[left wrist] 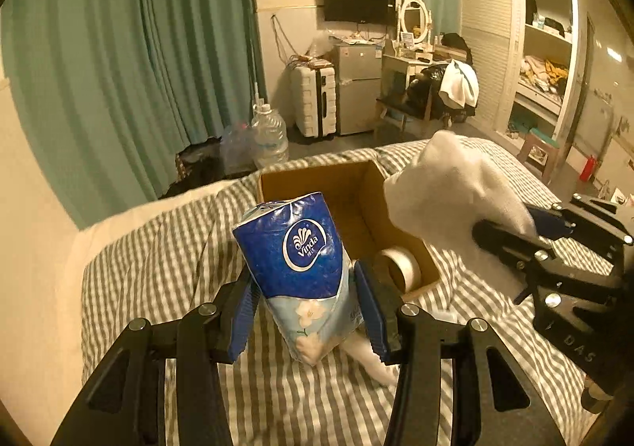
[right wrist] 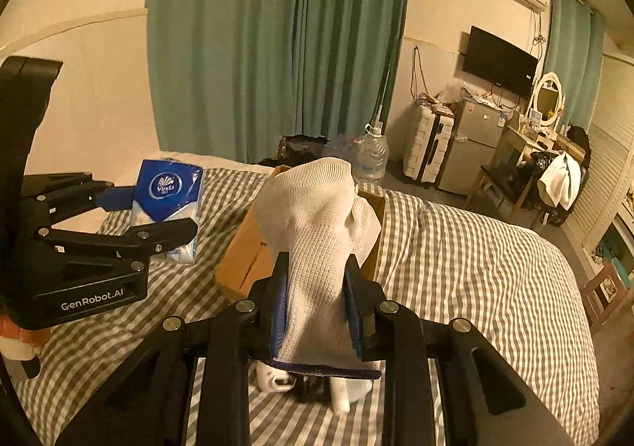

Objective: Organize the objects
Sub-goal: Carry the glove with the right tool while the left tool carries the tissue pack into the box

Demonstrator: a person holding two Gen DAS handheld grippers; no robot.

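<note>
The left gripper (left wrist: 305, 311) pinches a crinkly blue tissue pack (left wrist: 295, 259), held low centre of its view above the striped bedding (left wrist: 158, 247). At right, the right gripper (right wrist: 315, 303) clamps a soft, knitted white sock (right wrist: 313, 232). Both are likely mid-carry; next, each must release over the open cardboard box (left wrist: 348, 184), where 1 tape roll (left wrist: 398, 265) lies.
</note>
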